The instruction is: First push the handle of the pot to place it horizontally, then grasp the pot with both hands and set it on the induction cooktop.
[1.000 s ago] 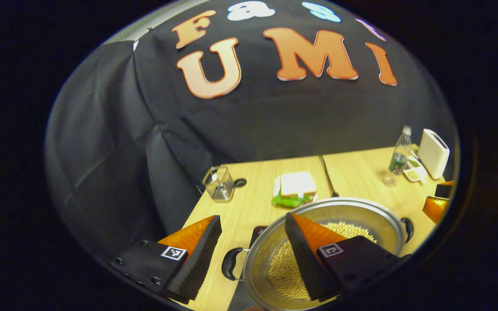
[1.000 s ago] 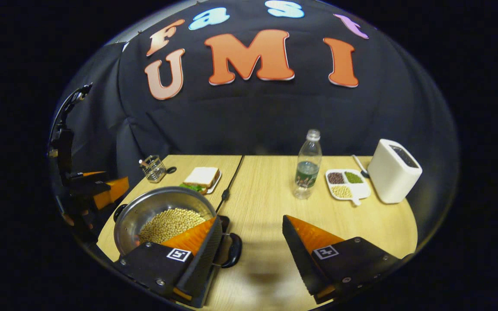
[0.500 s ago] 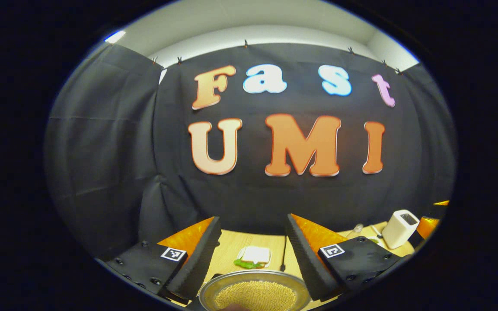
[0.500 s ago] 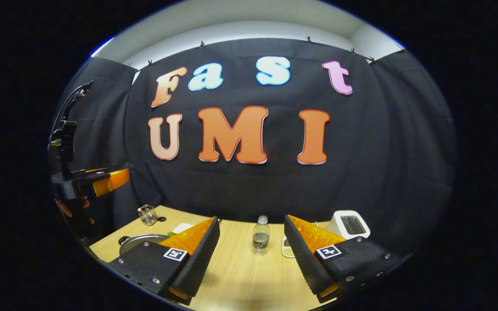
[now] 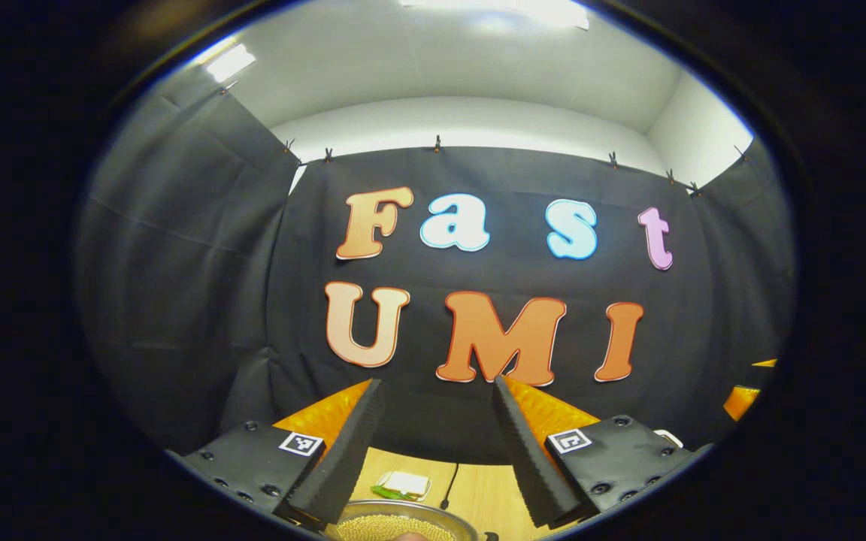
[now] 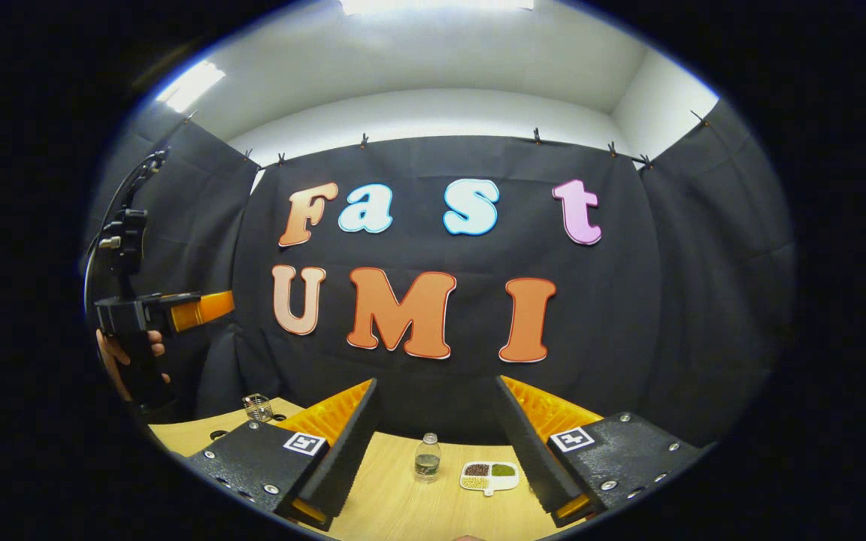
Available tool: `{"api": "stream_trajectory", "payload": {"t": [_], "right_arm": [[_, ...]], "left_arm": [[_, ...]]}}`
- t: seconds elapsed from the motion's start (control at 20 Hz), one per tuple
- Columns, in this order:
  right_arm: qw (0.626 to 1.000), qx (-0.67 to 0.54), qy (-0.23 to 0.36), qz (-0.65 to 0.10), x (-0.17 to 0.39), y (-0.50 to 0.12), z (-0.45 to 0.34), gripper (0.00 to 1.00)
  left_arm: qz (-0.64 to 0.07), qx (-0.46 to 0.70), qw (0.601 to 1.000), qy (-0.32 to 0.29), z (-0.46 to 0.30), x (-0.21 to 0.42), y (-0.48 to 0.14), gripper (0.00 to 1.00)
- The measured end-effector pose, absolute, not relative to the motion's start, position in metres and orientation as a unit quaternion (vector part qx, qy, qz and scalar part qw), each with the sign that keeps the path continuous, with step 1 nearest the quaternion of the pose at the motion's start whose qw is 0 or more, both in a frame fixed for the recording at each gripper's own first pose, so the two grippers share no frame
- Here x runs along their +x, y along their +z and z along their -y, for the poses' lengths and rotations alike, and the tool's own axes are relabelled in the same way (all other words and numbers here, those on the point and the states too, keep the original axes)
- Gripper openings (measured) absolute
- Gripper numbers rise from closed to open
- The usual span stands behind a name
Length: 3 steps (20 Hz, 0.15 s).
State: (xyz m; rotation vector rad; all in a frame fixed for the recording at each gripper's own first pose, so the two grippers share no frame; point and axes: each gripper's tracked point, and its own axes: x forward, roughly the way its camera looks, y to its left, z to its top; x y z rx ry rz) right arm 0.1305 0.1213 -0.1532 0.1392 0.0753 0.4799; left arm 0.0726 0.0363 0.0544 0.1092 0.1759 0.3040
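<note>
In the left gripper view, your left gripper has its fingers spread wide with nothing between them, and it points up toward the booth's black cloth wall rather than down at the work. The pot sits at the very bottom edge, just below and between the fingers, its rim and a fill of pale beans peeking out. Beyond the pot on the wooden table lies a sandwich on a plate, with a dark cable running just to the right of it. You cannot see the pot's handles or the cooktop here, so you cannot tell whether the pot rests on it; judging from the raised, empty gripper, the carry is either done or not in hand.

In the right gripper view, your right gripper is likewise spread wide and holds nothing, well above the table. This view adds what the other lacks: a water bottle and a divided dish of beans between the fingers, a small glass holder far left of the bottle, and your left gripper off to the left with the hand gripping it, level and clear of the table.
</note>
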Motion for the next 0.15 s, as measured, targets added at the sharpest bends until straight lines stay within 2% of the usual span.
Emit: {"api": "stream_trajectory", "payload": {"t": [0.15], "right_arm": [[0.972,0.067,0.226,-0.009,0.128,-0.134,-0.115,0.93]], "left_arm": [[-0.057,0.047,0.986,0.147,-0.03,0.068,0.086,0.92]]}}
